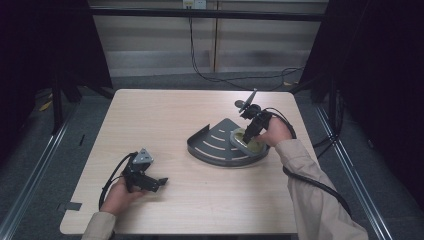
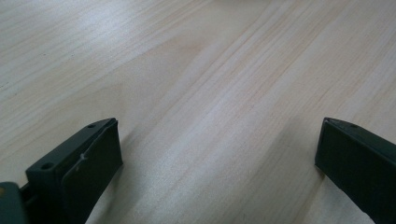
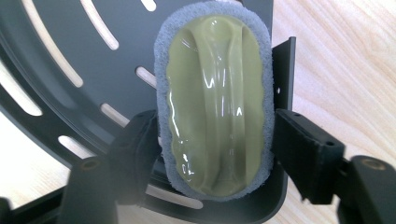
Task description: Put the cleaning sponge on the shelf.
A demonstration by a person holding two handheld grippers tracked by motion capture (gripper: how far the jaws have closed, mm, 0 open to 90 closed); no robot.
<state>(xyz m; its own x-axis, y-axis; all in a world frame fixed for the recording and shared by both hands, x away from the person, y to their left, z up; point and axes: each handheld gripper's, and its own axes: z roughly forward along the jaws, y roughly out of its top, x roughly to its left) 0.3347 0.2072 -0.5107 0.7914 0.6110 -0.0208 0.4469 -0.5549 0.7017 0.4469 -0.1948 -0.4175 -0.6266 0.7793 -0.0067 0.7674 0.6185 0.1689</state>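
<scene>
An oval scrubber [image 3: 215, 93] with a glossy olive-green top and a grey felt edge lies flat on a dark grey fan-shaped slotted tray [image 3: 70, 28], near the tray's right corner. My right gripper [image 3: 215, 144] has one jaw against each long side of the scrubber and is shut on it. In the high view the right gripper [image 1: 248, 136] reaches down onto the scrubber [image 1: 246, 142] at the right end of the tray [image 1: 210, 150]. My left gripper [image 1: 159, 183] rests low near the table's front left, and its jaws stand wide open [image 2: 217, 154] over bare wood.
The light wooden table [image 1: 165, 115] has free room left of and behind the tray. The tray has a low raised rim along its straight sides. Black cables trail from both grippers, and dark frame posts stand beside the table.
</scene>
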